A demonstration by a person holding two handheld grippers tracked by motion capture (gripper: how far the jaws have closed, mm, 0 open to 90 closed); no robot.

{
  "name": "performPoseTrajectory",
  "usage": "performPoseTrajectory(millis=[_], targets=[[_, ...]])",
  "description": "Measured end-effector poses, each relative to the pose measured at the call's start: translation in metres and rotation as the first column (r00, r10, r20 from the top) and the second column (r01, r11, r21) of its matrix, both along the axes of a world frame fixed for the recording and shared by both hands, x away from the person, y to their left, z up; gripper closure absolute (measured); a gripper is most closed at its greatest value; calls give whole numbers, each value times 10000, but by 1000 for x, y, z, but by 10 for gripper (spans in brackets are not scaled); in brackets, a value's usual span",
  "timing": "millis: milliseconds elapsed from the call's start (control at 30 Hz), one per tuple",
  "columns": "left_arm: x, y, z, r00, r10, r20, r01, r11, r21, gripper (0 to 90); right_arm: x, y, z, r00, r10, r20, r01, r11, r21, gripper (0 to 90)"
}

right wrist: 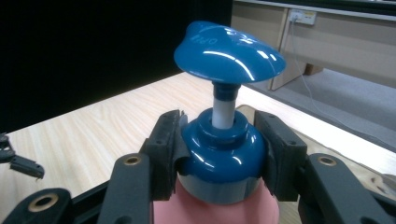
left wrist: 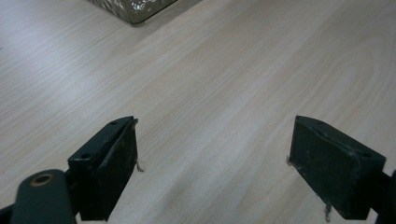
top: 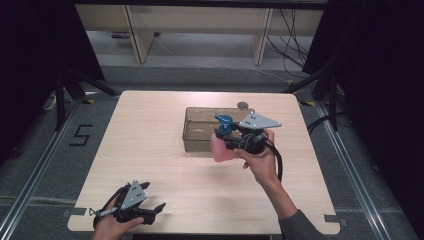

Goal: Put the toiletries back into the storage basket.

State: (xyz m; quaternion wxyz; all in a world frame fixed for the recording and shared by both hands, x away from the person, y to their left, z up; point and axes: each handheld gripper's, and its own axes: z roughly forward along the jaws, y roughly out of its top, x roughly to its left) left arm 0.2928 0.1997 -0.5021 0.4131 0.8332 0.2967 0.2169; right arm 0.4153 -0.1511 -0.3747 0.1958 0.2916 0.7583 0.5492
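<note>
A: Start with the biggest thing. What's there?

B: A light wooden table (top: pixel 165 150). Just right of its centre, toward two o'clock, sits a clear brownish tub (top: pixel 197 131), rectangular and open on top.

A: And the bottle?

B: A pink pump bottle (top: pixel 221 146) with a blue pump head (right wrist: pixel 229 51) stands at the tub's near right corner, about four o'clock from the tub's middle. Whether it rests on the table or is lifted, I cannot tell. In the right gripper view the pump is raised on its white stem above a blue collar (right wrist: pixel 222 156).

A: What has hold of it?

B: The right gripper (right wrist: pixel 223 149). Its two black jaws are closed onto the blue collar, one on each side, pressing against it. A hand (top: pixel 260 162) grips that tool from five o'clock.

A: The other gripper?

B: The left gripper (top: pixel 156 209) is down at the table's seven o'clock edge, well apart from the bottle. Its jaws stand wide apart with nothing between them but bare wood; a corner of the tub shows at eleven o'clock in its view.
</note>
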Motion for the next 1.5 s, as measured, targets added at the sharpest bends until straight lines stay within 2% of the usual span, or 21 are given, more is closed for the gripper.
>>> performPoseTrajectory(millis=[33,100,200,233,267,333,433,467,533,567,667,733,833,900,1000,1133,1167,1233,1333,1467,1500], targets=[[0,1,1,9999,-113,14,113,9996,259,149,0,0,0,9999,-63,-127,64,10000,42,539],[0,1,1,10000,-95,14,94,9997,244,149,4,-2,1,9995,-207,243,210,9997,-115,539],[0,2,1,10000,-90,11,90,9996,267,149,9,-5,2,9991,-315,293,319,9994,-118,539],[0,0,0,10000,-6,-15,6,10000,1,149,11,-6,3,9984,-471,327,474,9988,-92,539],[0,2,1,9999,-91,-65,92,9997,243,149,13,-7,4,9984,-542,153,543,9985,-22,539],[0,1,0,10000,16,99,-16,10000,53,149,15,-8,4,9980,-567,265,569,9983,-81,539],[0,2,1,9999,-87,-66,89,9996,266,149,18,-11,7,9973,-696,249,695,9976,22,539],[1,2,1,10000,-85,-35,86,9996,265,149,20,-12,7,9965,-709,450,709,9975,13,539],[0,2,1,9999,-94,-42,95,9996,255,149,21,-14,8,9965,-806,238,803,9967,134,539],[0,2,1,9999,-94,-62,96,9996,262,149,23,-16,9,9954,-833,481,833,9965,9,539],[0,1,1,10000,17,18,-17,10000,55,149,26,-19,11,9941,-1014,387,1008,9948,154,539],[1,3,1,9999,-93,-41,94,9996,274,149,29,-22,13,9935,-1065,406,1061,9943,123,539],[0,1,1,10000,51,26,-51,10000,69,149,33,-25,17,9918,-1201,436,1199,9928,85,539],[0,2,1,10000,-84,-41,85,9996,255,149,36,-27,18,9900,-1349,416,1344,9908,139,539],[1,2,1,10000,35,2,-35,9998,177,149,43,-30,21,9873,-1512,487,1513,9885,23,539],[1,2,1,10000,-42,3,42,9997,231,149,51,-34,20,9833,-1719,598,1724,9850,-22,540],[1,2,1,10000,-52,8,52,9997,235,149,52,-34,20,9827,-1817,370,1818,9833,21,539],[0,2,1,9999,-98,-50,100,9997,242,149,57,-36,18,9805,-1892,535,1898,9818,-63,539],[0,2,1,10000,50,21,-50,9999,94,149,63,-39,14,9772,-2074,460,2081,9780,-112,539],[1,2,1,9999,-98,-81,100,9996,249,149,69,-40,10,9743,-2203,469,2217,9748,-263,539],[1,2,1,9999,-154,-56,156,9996,253,148,69,-40,9,9738,-2252,300,2260,9738,-237,539]])
